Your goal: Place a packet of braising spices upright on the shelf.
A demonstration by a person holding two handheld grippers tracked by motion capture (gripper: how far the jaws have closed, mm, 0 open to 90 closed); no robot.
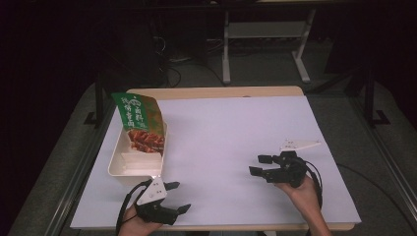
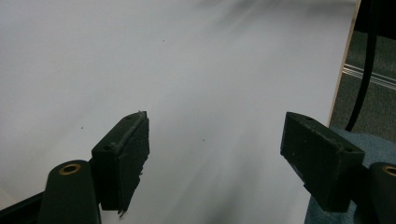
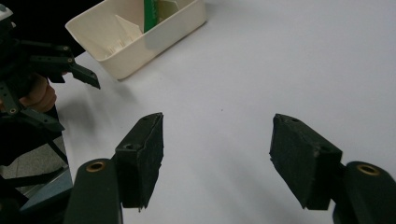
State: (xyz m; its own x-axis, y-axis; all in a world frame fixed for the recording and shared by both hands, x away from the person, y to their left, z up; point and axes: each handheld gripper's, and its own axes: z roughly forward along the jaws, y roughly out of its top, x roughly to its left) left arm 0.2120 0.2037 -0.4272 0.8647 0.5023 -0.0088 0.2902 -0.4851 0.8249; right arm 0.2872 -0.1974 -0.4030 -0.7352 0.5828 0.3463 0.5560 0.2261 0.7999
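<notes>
Two hand-held grippers sit low over a table covered with a white sheet [image 1: 236,142] in the high view, each gripped by a hand entering from the bottom edge. The left gripper [image 1: 178,196] is near the front edge, its black jaws spread apart and pointing right, with nothing between them; a grey three-cornered plate rides on top of it. The right gripper [image 1: 260,165] is over the right part of the sheet, jaws likewise apart and empty, pointing left. At the left side of the sheet stands a cream rectangular plastic bin [image 1: 118,164], just beyond the left gripper and well apart from the right one. A green snack bag [image 1: 138,118] with a picture of reddish food on its lower part leans tilted in the far end of the bin, its top sticking out above the rim; some white, flat pieces lie in the near end, too small to name. In the left gripper view, the left gripper [image 2: 215,149] has its two black jaws standing wide apart over bare white sheet [image 2: 187,70], with the table's edge and a dark cable at the right. In the right gripper view, the right gripper [image 3: 217,151] holds its jaws open above the sheet [image 3: 289,60]; the cream bin [image 3: 154,37] lies at upper left with a strip of the green bag [image 3: 150,8] inside, and the left gripper [image 3: 70,70] shows at the left edge in front of the bin.
</notes>
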